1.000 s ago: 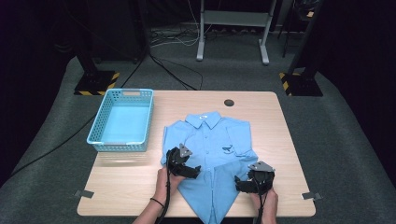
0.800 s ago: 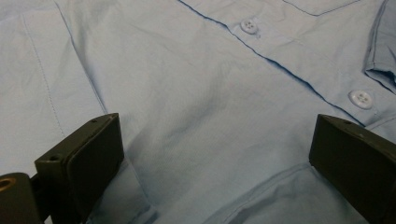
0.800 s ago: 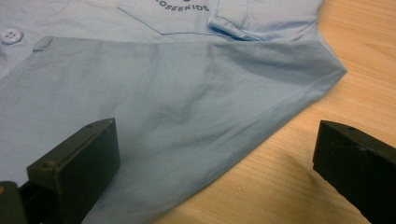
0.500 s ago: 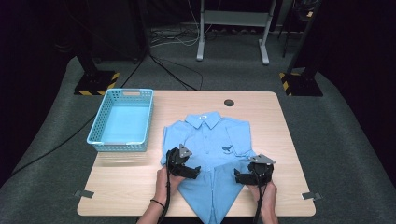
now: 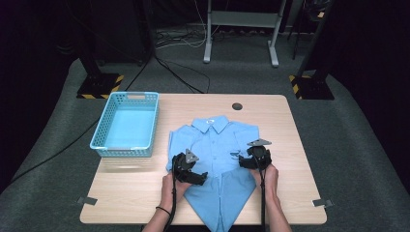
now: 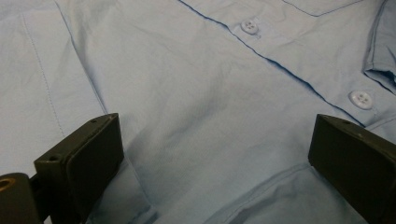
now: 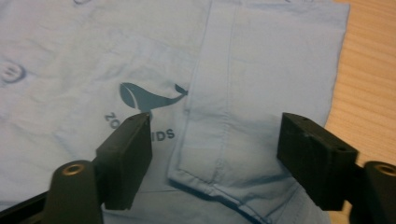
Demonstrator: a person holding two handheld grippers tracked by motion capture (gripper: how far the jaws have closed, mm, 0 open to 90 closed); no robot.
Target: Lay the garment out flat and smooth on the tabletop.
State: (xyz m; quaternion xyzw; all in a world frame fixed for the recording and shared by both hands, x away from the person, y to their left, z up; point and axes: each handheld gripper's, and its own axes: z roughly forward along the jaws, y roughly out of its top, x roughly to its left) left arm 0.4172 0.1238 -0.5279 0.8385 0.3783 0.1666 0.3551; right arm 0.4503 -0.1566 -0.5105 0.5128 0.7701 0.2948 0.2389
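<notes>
Folding a light blue shirt (image 5: 217, 159), lying face up and buttoned near the middle of the wooden table (image 5: 285, 193), collar pointing away from the person and toward the small dark hole (image 5: 237, 106) in the tabletop. Sitting left of the shirt, just beside its folded edge: an empty blue basket (image 5: 126, 124). Judging the job as partway done: both sides already turned in over the front, with the right sleeve (image 7: 261, 93) lying flat beside the whale print (image 7: 149, 95), and the lower part tapering to a point at the table's near edge. Still left, by the look of it: bringing that bottom up toward the collar, then probably moving the bundle into the basket. Hovering over the shirt's left side, below the buttons (image 6: 250, 26): the left gripper (image 5: 189, 169), jaws spread wide, cloth lying under and between them but nothing pinched. Hanging over the shirt's right side, at the hem of the turned-in sleeve: the right gripper (image 5: 252, 158), jaws having just been closing, yet standing well apart, with the sleeve edge below the gap and the pads not pressing on it. Gripping nothing, then, with either tool.
</notes>
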